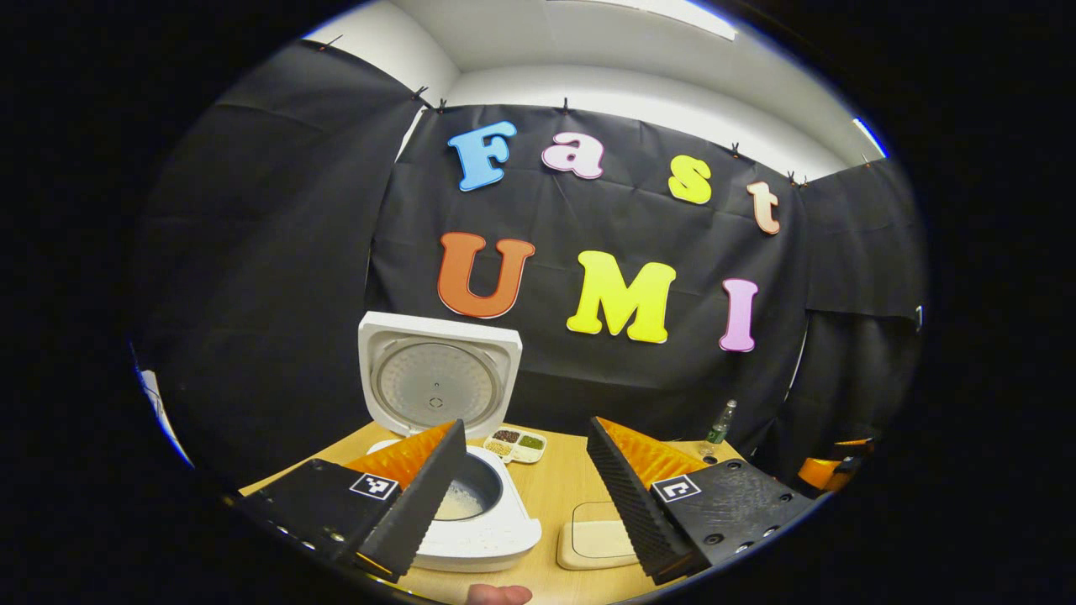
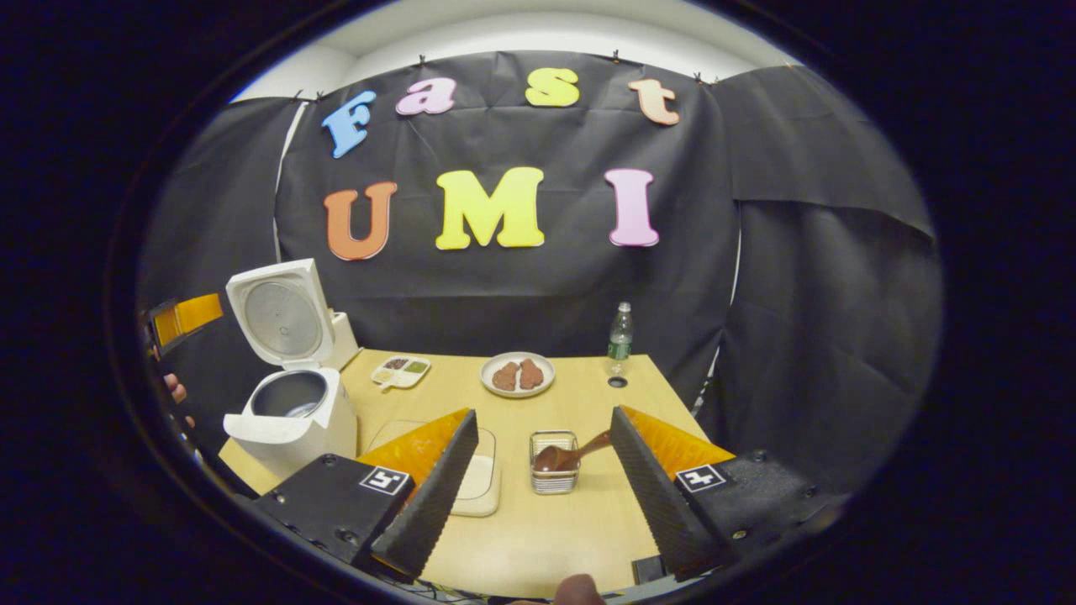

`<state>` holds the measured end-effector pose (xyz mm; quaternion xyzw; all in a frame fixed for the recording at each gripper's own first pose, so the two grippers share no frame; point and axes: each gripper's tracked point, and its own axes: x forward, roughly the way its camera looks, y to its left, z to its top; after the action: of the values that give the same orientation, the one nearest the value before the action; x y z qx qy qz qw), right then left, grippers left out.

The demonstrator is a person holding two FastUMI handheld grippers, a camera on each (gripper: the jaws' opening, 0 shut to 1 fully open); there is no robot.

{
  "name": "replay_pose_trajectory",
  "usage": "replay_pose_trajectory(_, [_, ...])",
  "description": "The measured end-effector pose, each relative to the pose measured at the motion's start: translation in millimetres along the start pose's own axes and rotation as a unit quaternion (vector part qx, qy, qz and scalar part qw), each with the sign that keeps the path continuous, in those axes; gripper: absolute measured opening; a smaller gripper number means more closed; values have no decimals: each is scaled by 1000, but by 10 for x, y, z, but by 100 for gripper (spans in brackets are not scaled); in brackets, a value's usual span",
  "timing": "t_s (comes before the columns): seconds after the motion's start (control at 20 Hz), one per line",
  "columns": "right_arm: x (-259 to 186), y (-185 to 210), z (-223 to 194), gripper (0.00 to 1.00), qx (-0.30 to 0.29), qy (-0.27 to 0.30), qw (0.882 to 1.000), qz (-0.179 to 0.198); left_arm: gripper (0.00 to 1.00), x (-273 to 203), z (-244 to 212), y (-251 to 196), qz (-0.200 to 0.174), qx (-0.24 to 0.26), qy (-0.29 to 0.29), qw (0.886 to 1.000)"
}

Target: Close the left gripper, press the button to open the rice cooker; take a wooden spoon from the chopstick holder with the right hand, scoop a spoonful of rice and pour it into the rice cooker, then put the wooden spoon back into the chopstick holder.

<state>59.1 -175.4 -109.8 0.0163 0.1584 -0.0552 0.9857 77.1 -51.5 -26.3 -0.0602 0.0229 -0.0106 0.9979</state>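
Left gripper (image 1: 525, 491): fingers spread wide apart, nothing between them; it hangs above the near edge of the wooden table (image 1: 555, 491), well short of the cooker's pot. In the right gripper view part of it shows at the far left edge (image 2: 187, 315), beside a hand (image 2: 175, 388).
Right gripper (image 2: 542, 483): fingers spread, pinching nothing; it hovers over the table (image 2: 538, 538) with the chopstick holder in the gap ahead of it.
Rice cooker (image 1: 475, 525): white, standing at the table's left end, lid (image 1: 437, 378) swung up and upright at the back, its round inner plate facing forward. In the right gripper view the cooker (image 2: 290, 424) sits at the left corner with its lid (image 2: 282, 315) tilted back.
Inner pot (image 1: 466, 496): open to view, with a pale layer of rice at the bottom.
Wooden spoon (image 2: 567, 455): dark brown, lying in the chopstick holder with its bowl low at the left and its handle rising to the right over the rim.
Chopstick holder (image 2: 555, 479): small wire basket, near the table's middle, just right of the tray.
Tray (image 2: 479, 483): pale, rounded rectangle, flat on the table between cooker and holder; in the left gripper view (image 1: 593, 542) it lies just right of the cooker.
Divided dish (image 1: 517, 444): small, with separate portions of dark, green and pale grains, behind the cooker.
Plate (image 2: 517, 374): round, holding two brown pieces, toward the back.
Bottle (image 2: 620, 336): clear plastic, green label, upright at the back right, its cap (image 2: 618, 381) on the table just in front of it.
Thumb tip (image 1: 500, 595): at the lower edge of the left gripper view.
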Motion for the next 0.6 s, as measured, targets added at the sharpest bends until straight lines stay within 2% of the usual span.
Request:
replay_pose_trajectory(0.15, [287,-173,-328,96,21,24,999,-8,94,-59,32,-101,-11,12,0,1000])
replay_pose_trajectory(0.2, [408,-250,-443,99,28,30,999,-12,94,-70,35,-136,-12,17,2,1000])
replay_pose_trajectory(0.3, [625,-363,-625,96,45,41,998,-17,94,-45,15,-230,-18,27,18,999])
replay_pose_trajectory(0.35, [765,-435,-743,99,58,48,997,-20,94,-49,-21,-258,-17,35,29,999])
replay_pose_trajectory(0.6, [1345,-580,-1085,88,127,78,989,-4,94,48,-51,-442,-17,59,44,997])
